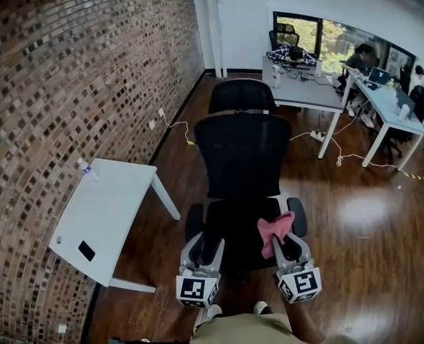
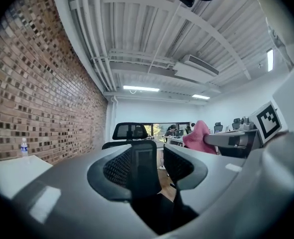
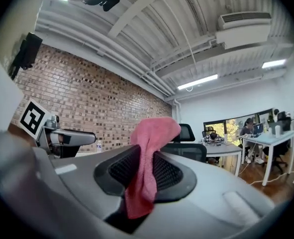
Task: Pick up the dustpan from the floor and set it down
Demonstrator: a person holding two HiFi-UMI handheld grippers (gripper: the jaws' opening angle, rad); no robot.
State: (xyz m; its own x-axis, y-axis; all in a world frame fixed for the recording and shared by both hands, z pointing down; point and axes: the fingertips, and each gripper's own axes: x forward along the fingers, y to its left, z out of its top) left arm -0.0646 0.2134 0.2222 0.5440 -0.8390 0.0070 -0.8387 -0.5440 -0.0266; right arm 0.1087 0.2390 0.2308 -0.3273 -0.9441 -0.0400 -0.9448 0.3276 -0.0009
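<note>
No dustpan shows in any view. My right gripper (image 1: 287,246) is shut on a pink cloth (image 1: 272,231), which hangs out between its pads and droops over them (image 3: 149,158). My left gripper (image 1: 204,244) is held level beside it, open, with nothing between its pads (image 2: 154,166); only the chair shows through the gap. Both grippers hover just above the seat of a black office chair (image 1: 242,156) right in front of me. The left gripper view also catches the pink cloth (image 2: 200,137) off to its right.
A small white table (image 1: 107,206) stands against the brick wall on the left, with a water bottle (image 1: 85,167) and a flat black object (image 1: 87,251) on it. A second black chair (image 1: 242,95) stands behind the first. White desks (image 1: 305,92) with seated people and floor cables (image 1: 319,136) lie beyond.
</note>
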